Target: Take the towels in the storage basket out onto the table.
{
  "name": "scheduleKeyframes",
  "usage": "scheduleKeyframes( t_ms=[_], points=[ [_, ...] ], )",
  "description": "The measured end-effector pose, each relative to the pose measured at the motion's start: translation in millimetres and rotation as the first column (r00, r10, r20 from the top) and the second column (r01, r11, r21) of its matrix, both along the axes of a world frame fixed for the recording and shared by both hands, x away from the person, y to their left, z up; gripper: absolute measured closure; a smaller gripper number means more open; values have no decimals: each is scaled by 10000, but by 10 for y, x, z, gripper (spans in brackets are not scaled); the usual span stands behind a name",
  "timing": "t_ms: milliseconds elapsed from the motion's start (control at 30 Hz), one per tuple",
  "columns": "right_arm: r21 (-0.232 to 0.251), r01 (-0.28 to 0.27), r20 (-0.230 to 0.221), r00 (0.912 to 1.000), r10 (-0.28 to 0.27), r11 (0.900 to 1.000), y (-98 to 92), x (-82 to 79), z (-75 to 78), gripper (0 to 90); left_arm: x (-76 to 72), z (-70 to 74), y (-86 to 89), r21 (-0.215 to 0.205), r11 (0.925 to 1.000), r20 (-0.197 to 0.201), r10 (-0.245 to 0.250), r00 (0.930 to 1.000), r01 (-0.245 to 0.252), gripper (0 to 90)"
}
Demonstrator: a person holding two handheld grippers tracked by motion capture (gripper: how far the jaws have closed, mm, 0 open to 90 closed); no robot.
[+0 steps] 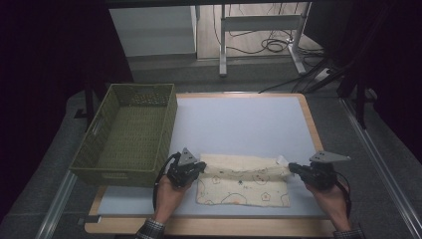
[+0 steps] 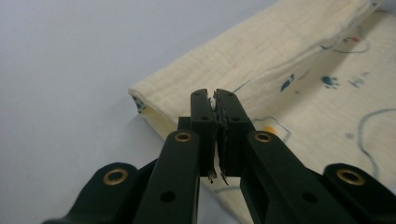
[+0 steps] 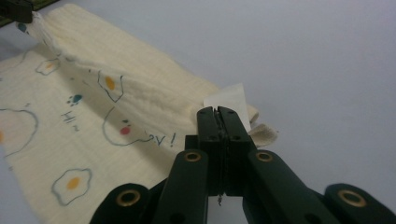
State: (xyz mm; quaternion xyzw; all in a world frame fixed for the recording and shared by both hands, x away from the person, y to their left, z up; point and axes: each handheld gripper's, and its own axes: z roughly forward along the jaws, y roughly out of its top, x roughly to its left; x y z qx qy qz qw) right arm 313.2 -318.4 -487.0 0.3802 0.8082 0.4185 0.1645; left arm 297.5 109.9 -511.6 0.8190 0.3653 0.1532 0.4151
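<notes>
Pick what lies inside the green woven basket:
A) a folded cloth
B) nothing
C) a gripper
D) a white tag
B: the high view shows the green woven basket with a bare bottom, while the egg-print cloth lies on the table beside it.

High view dim, corners at 10 and 2 o'clock near black, slight barrel bend at edges. Gripper views brighter, evenly lit, soft shadows; near jaws at 6 o'clock blurred.
</notes>
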Motion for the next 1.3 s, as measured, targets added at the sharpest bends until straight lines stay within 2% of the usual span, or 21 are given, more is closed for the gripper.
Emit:
scheduleKeyframes(
  t_ms=[133, 233, 367, 467, 567, 700, 767, 867, 900, 933, 1000, 1133, 1300],
  points=[
    [160, -232, -16, 9997, 232, 9996, 2, -133, 5, 890, -139, 1, 39, -49, 9999, 119, -164, 9998, 164, 867],
    [92, -432, -58, 9990, 433, 9990, 32, -223, -14, 890, -214, -33, 71, -76, 9997, 63, -221, 9997, 222, 867],
    [109, -609, -122, 9981, 610, 9981, 49, -325, -43, 889, -304, -88, 108, -303, 9991, -42, -314, 9995, 312, 867],
    [238, -705, -235, 9972, 711, 9972, 44, -401, -89, 889, -376, -150, 135, -657, 9970, -134, -413, 9991, 403, 867],
    [195, -757, -327, 9965, 763, 9969, 35, -478, -147, 887, -456, -176, 129, -575, 9970, -93, -530, 9986, 523, 867],
    [352, -814, -384, 9958, 827, 9961, -11, -567, -180, 886, -542, -167, 147, -680, 9960, -23, -581, 9983, 578, 866],
    [427, -834, -409, 9955, 852, 9956, -35, -617, -180, 885, -574, -166, 160, -796, 9948, -72, -639, 9979, 631, 863],
    [579, -997, -615, 9928, 1032, 9933, -59, -668, -204, 869, -609, -198, 160, -742, 9942, -239, -796, 9965, 776, 849],
    [579, -1052, -718, 9914, 1092, 9928, -75, -695, -224, 800, -618, -209, 166, -832, 9922, -381, -965, 9946, 931, 768],
    [579, -1052, -718, 9914, 1092, 9928, -75, -695, -224, 800, -633, -215, 179, -963, 9903, -449, -1047, 9935, 1000, 768],
    [710, -1013, -755, 9914, 1066, 9923, -113, -725, -227, 775, -673, -204, 211, -1060, 9899, -469, -999, 9939, 945, 641],
    [681, -630, -581, 9961, 670, 9957, -247, -730, -165, 734, -681, -152, 275, -1064, 9916, -467, -793, 9958, 739, 499],
    [517, -444, -396, 9981, 465, 9977, -275, -672, -111, 707, -544, -115, 257, -894, 9951, -414, -464, 9981, 425, 475]
  ],
)
